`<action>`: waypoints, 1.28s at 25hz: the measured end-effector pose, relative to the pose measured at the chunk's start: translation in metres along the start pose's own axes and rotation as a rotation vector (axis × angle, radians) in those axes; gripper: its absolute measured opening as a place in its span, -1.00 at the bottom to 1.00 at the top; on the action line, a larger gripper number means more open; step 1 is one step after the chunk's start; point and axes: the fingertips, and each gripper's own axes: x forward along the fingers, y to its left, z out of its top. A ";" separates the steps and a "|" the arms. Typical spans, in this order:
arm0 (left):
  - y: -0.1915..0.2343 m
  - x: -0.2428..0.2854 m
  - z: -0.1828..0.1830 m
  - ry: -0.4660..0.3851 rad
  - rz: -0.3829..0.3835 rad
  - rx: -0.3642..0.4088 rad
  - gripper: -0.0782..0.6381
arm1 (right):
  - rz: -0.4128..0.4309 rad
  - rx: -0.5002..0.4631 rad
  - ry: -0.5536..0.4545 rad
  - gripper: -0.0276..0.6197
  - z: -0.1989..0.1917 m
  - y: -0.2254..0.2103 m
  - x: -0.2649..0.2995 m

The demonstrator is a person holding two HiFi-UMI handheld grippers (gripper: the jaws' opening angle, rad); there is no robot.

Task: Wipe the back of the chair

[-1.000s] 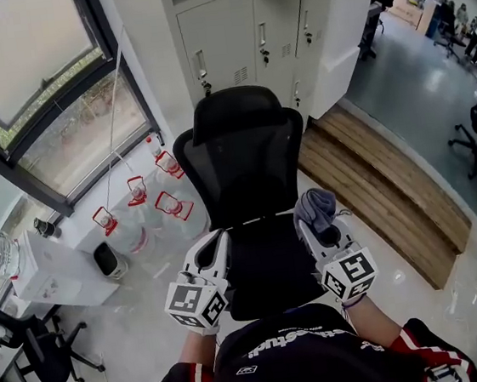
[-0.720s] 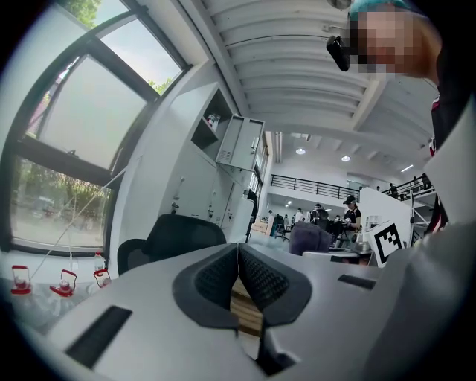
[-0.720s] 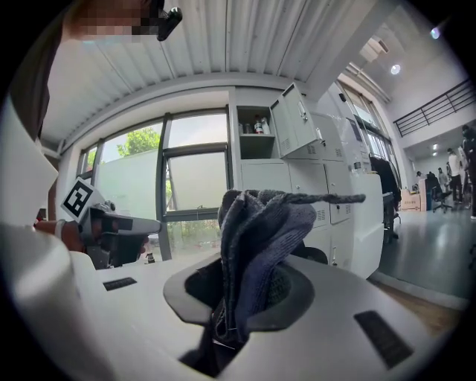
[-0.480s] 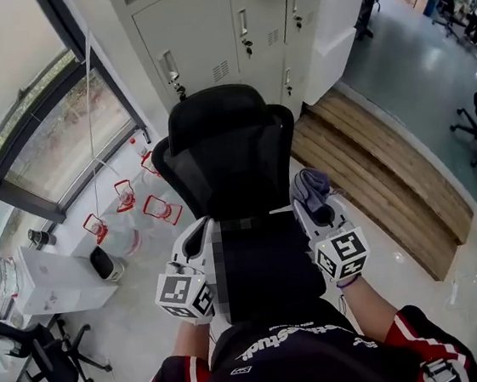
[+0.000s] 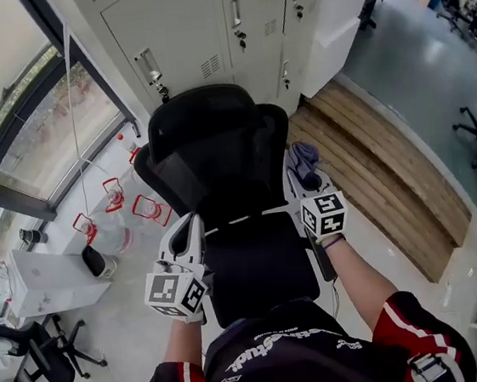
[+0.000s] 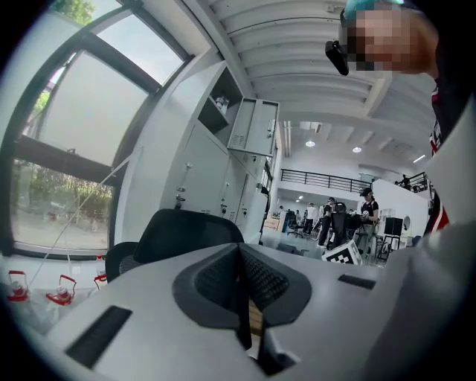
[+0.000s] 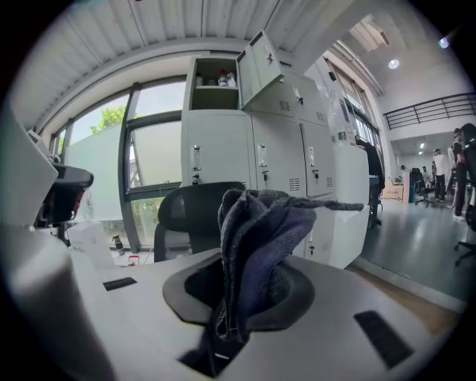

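We see the black mesh chair (image 5: 216,145) in the middle of the head view, its headrest toward the grey lockers (image 5: 194,28) along the top of the frame. Our right claw (image 5: 303,174) sits at the right edge of the backrest, right of centre. Its jaws are clamped on a bunched blue-grey cloth (image 5: 304,156) that sticks up past the tips (whether the cloth touches the mesh we cannot tell). Our left claw (image 5: 189,228) is at the backrest's lower left edge, jaws pressed together with nothing between them. Water bottles with red tops (image 5: 151,209) stand on the floor at left, below the window (image 5: 3,76). A wooden platform (image 5: 382,178) runs down the right side.
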 end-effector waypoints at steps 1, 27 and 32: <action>0.002 0.003 -0.001 0.004 0.006 -0.001 -0.71 | -0.003 0.004 0.003 -0.67 -0.002 -0.007 0.013; 0.085 -0.064 -0.012 -0.009 0.168 -0.080 -0.71 | -0.126 -0.032 0.145 -0.68 -0.066 -0.019 0.202; 0.100 -0.093 -0.014 -0.021 0.205 -0.086 -0.71 | -0.069 -0.039 0.144 -0.68 -0.064 0.032 0.218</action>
